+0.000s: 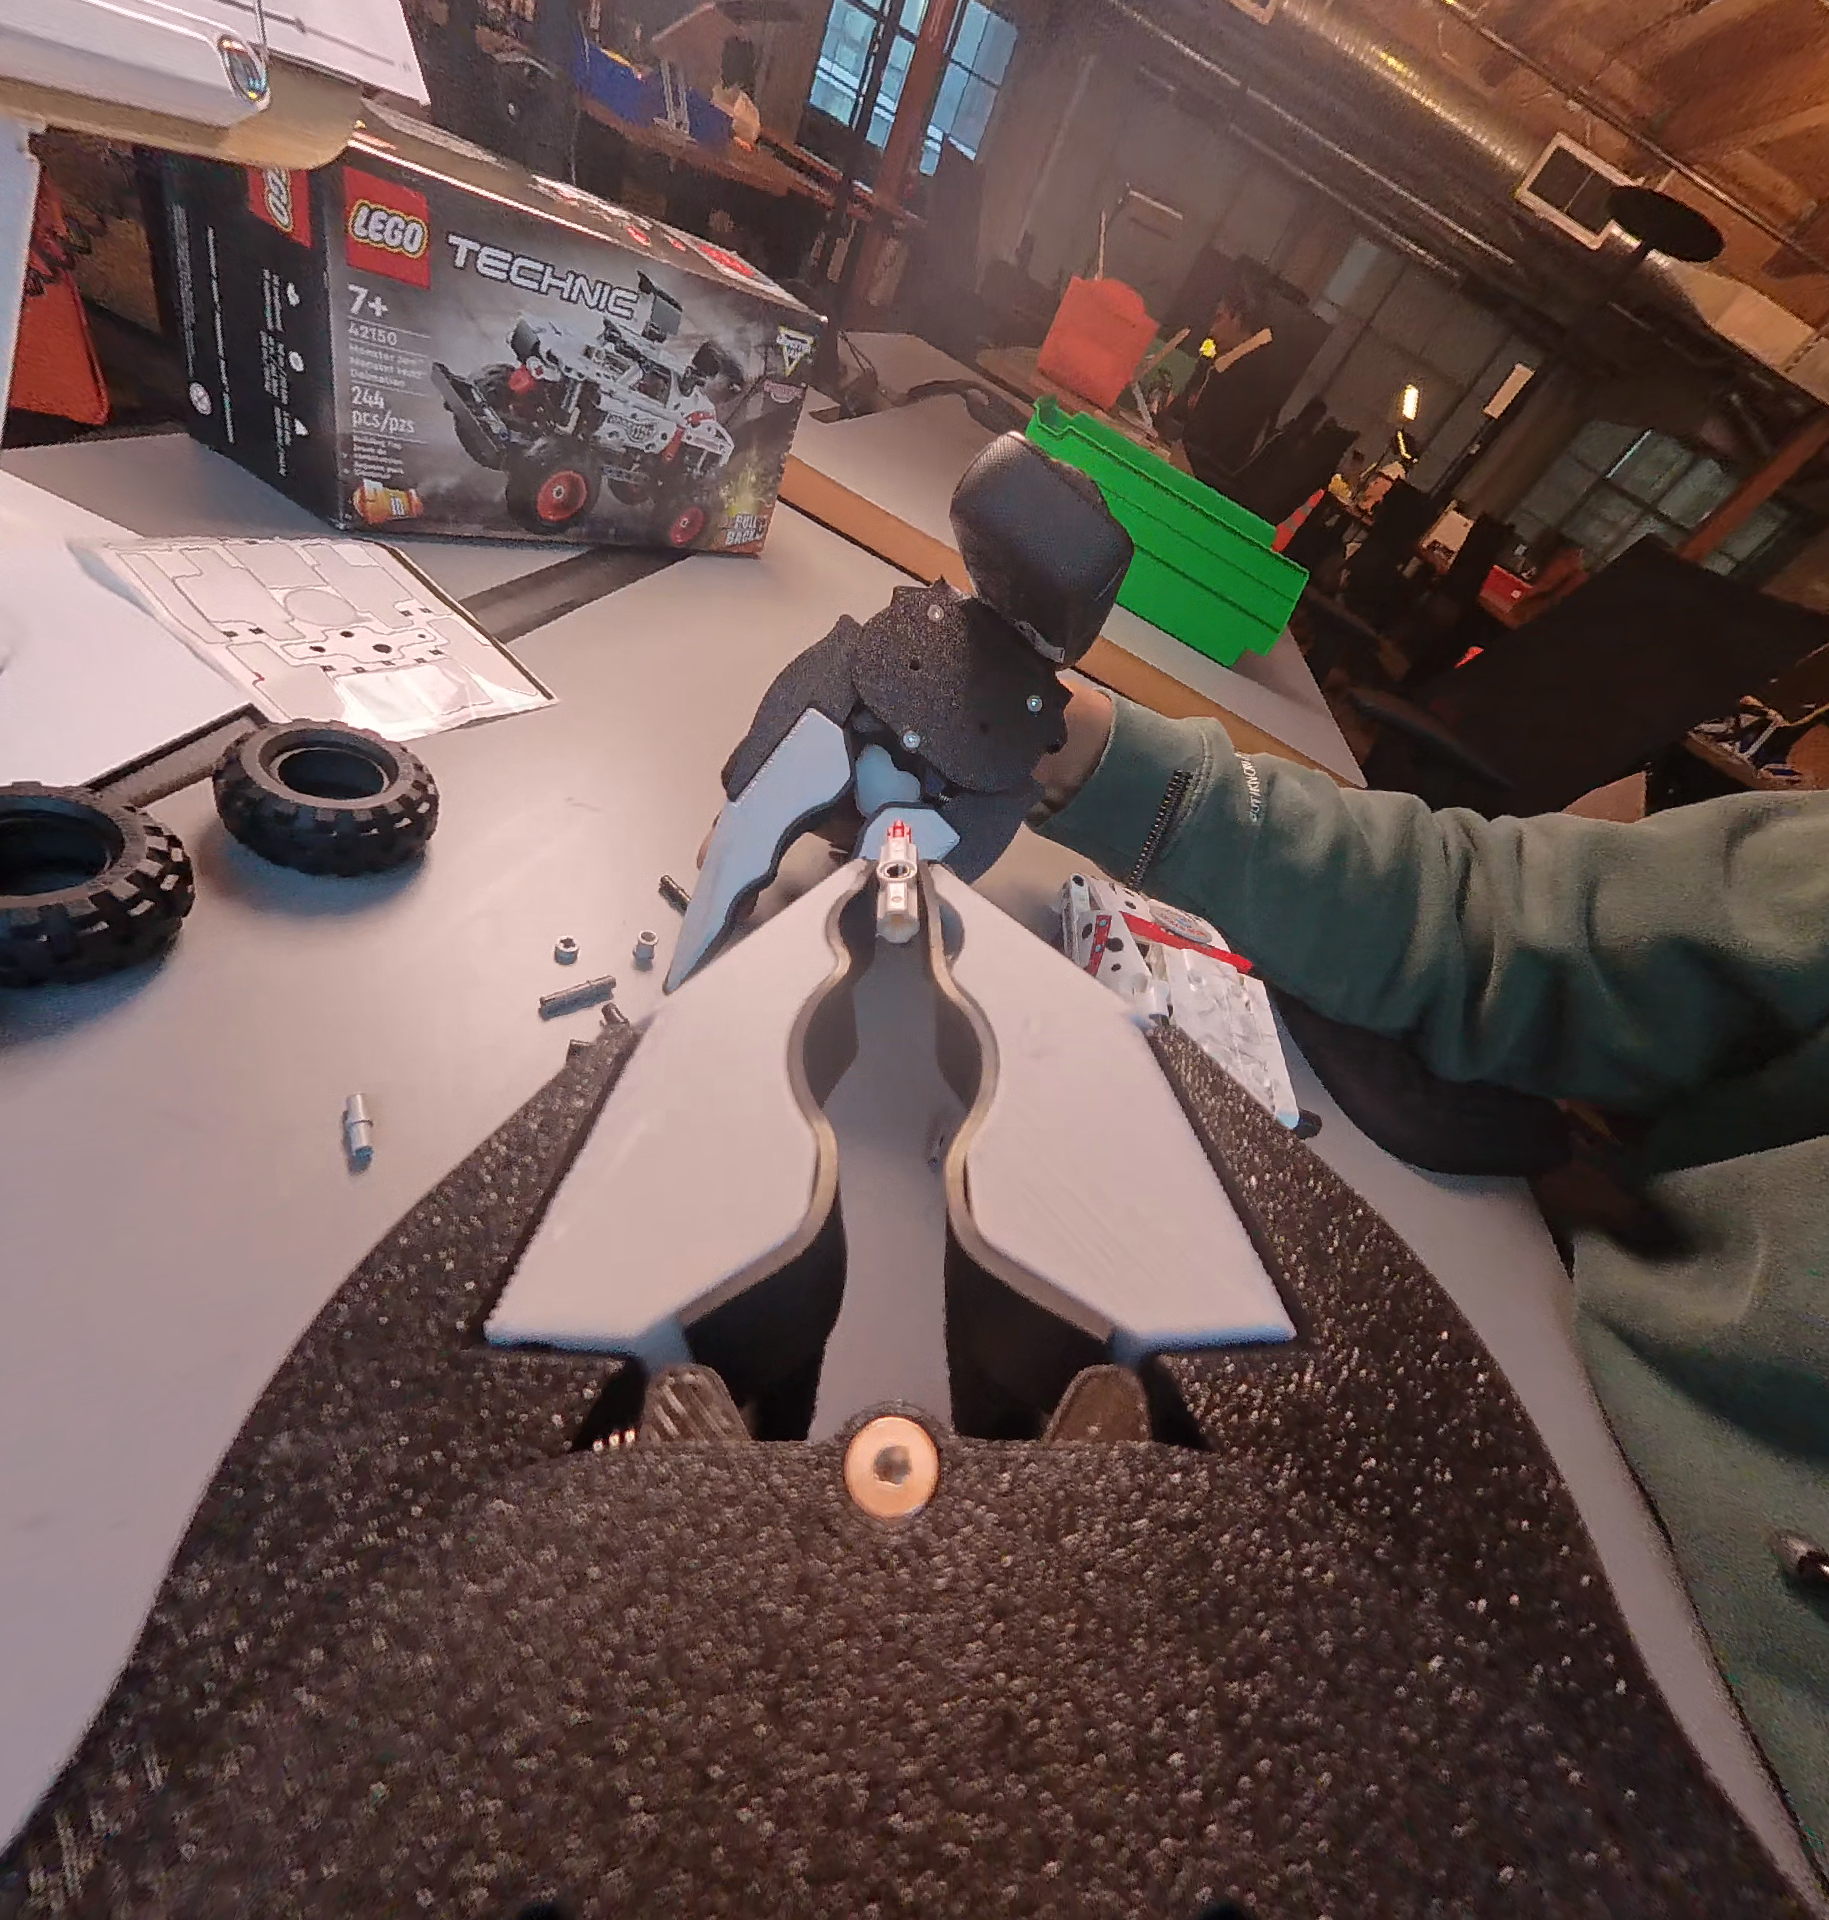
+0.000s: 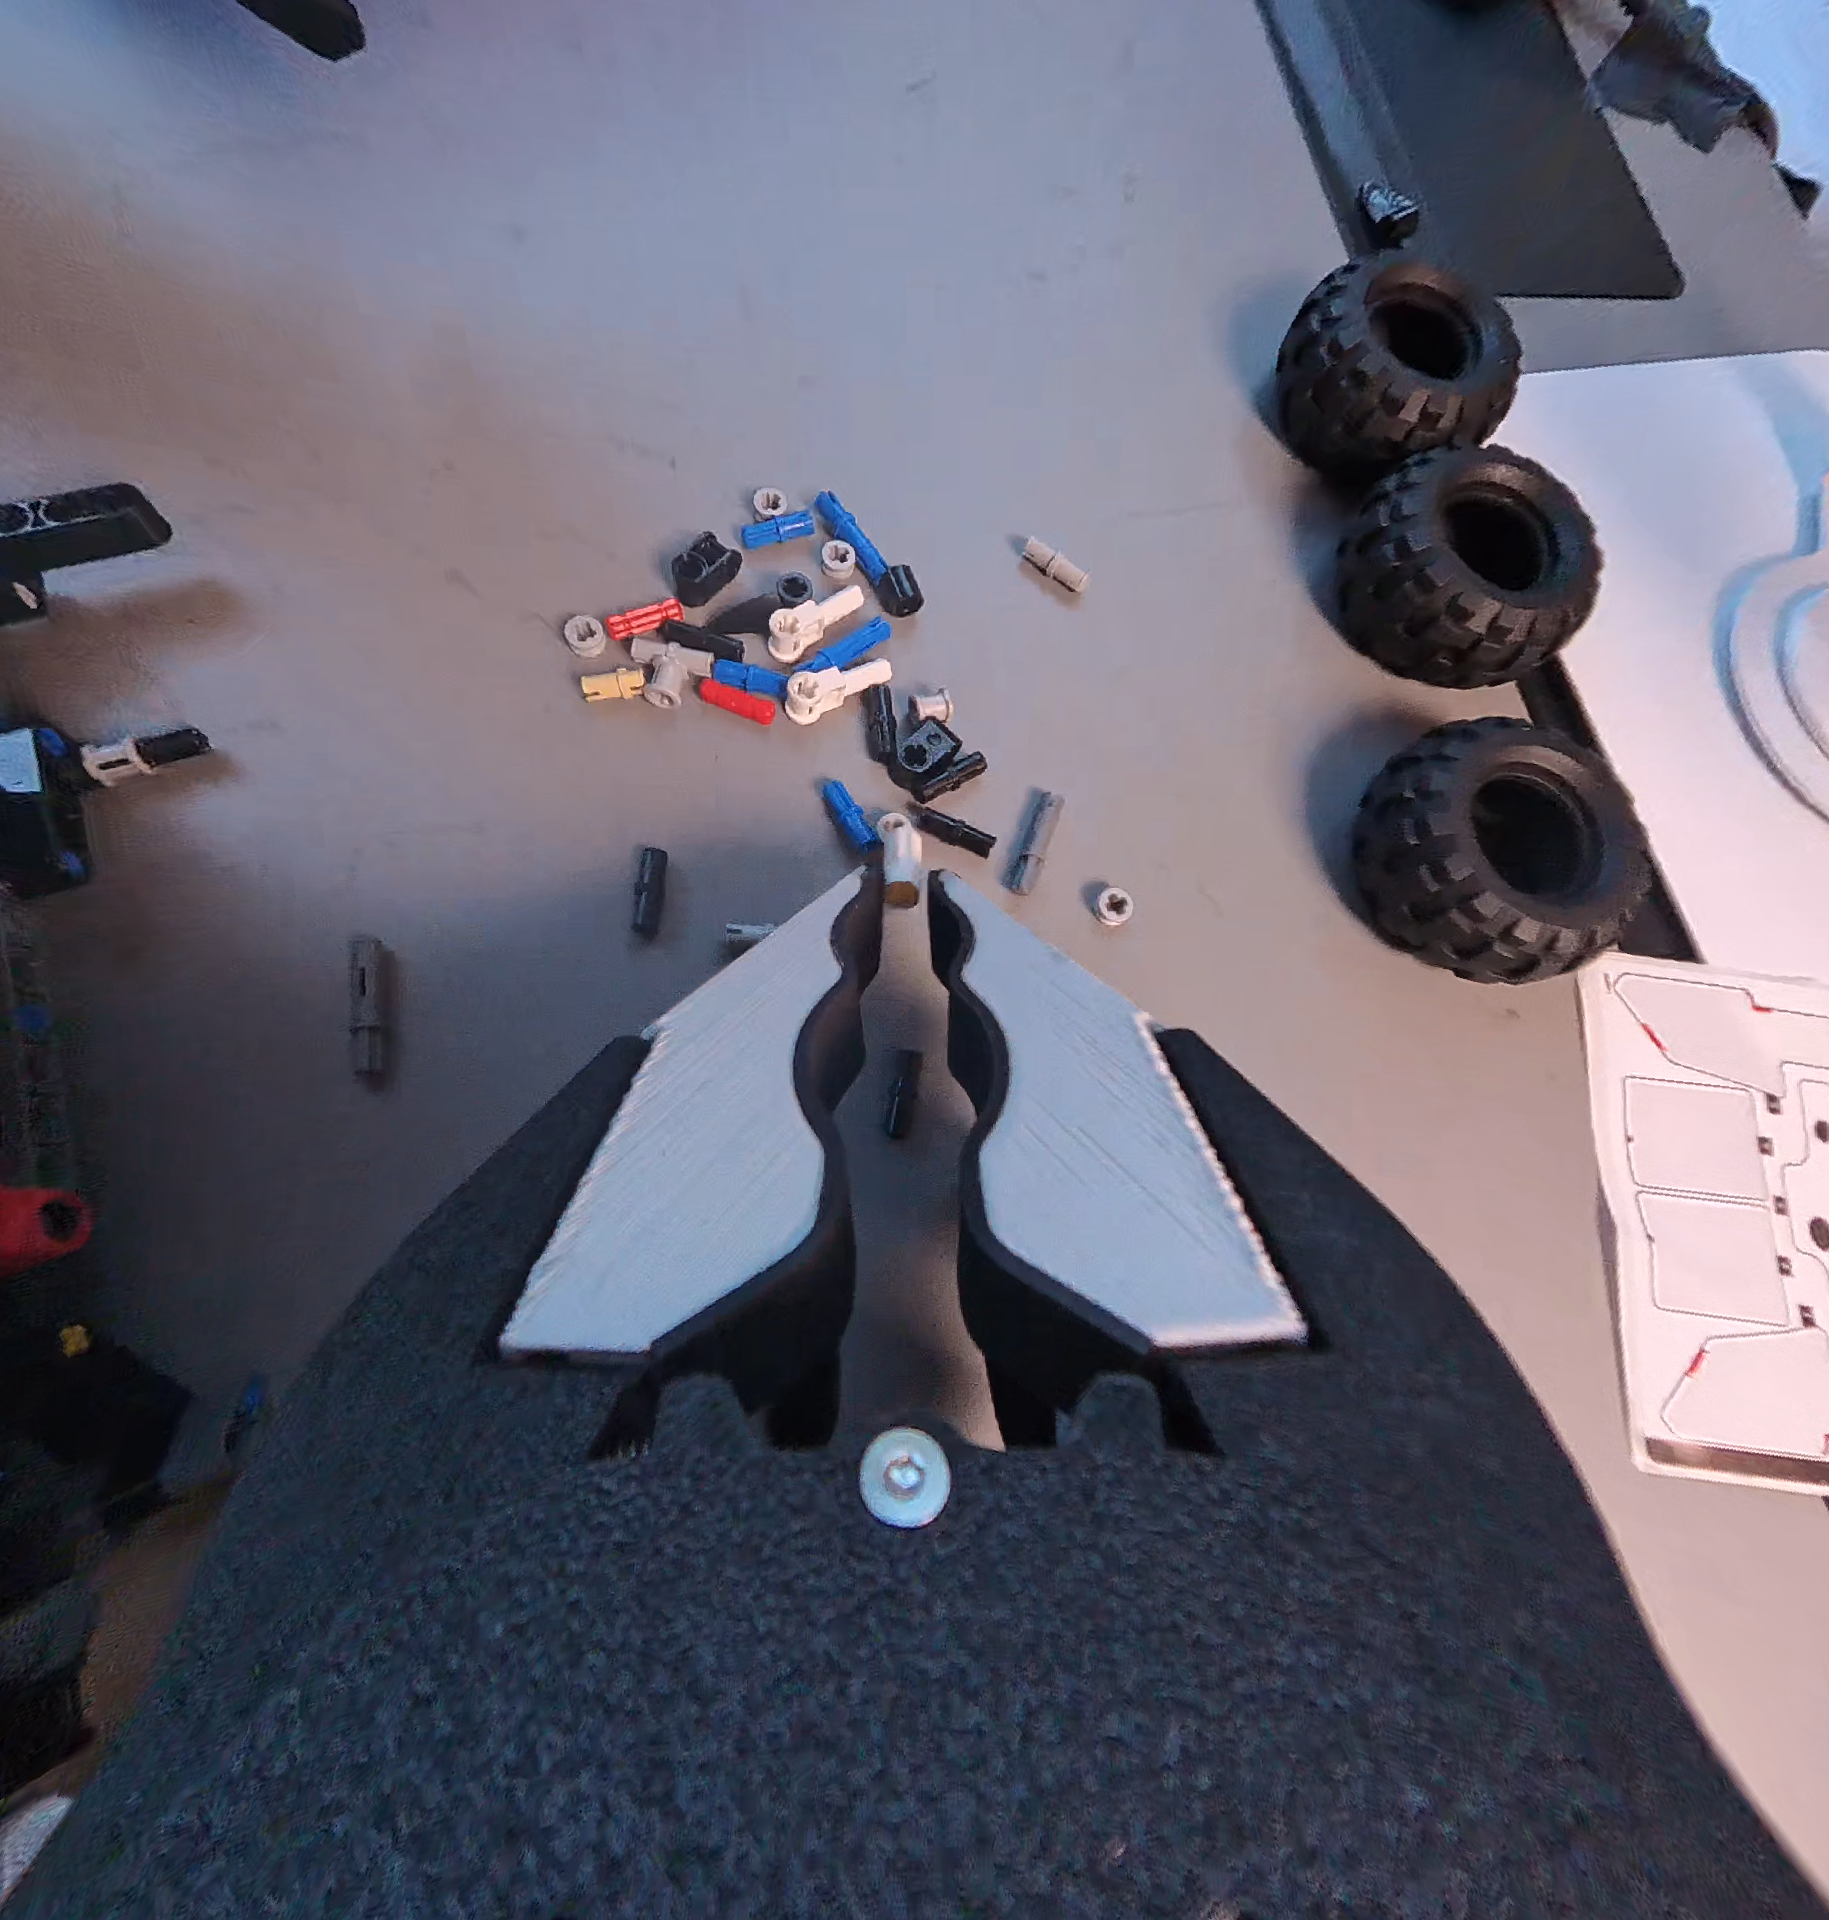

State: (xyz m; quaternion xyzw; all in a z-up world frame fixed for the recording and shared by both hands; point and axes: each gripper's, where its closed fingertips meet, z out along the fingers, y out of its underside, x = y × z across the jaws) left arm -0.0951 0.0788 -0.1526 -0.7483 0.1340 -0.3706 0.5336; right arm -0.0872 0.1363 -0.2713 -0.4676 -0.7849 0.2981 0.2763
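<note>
Left wrist view: a small grey connector with a red tip (image 1: 897, 889) is pinched between the tips of the left gripper (image 1: 895, 883), above the grey table (image 1: 266, 1195). Just beyond it, the right gripper (image 2: 899, 883) is seen, clamped on a white pin (image 2: 901, 854) beside the pile of small parts (image 2: 775, 623). 3 black tyres (image 2: 1466, 566) are lined up right of that pile.

Black knobby tyres (image 2: 1398, 364), a bright green bin (image 1: 1180, 540) — blue, red, white and black pegs (image 2: 764, 634) on grey table (image 2: 370, 312).
</note>
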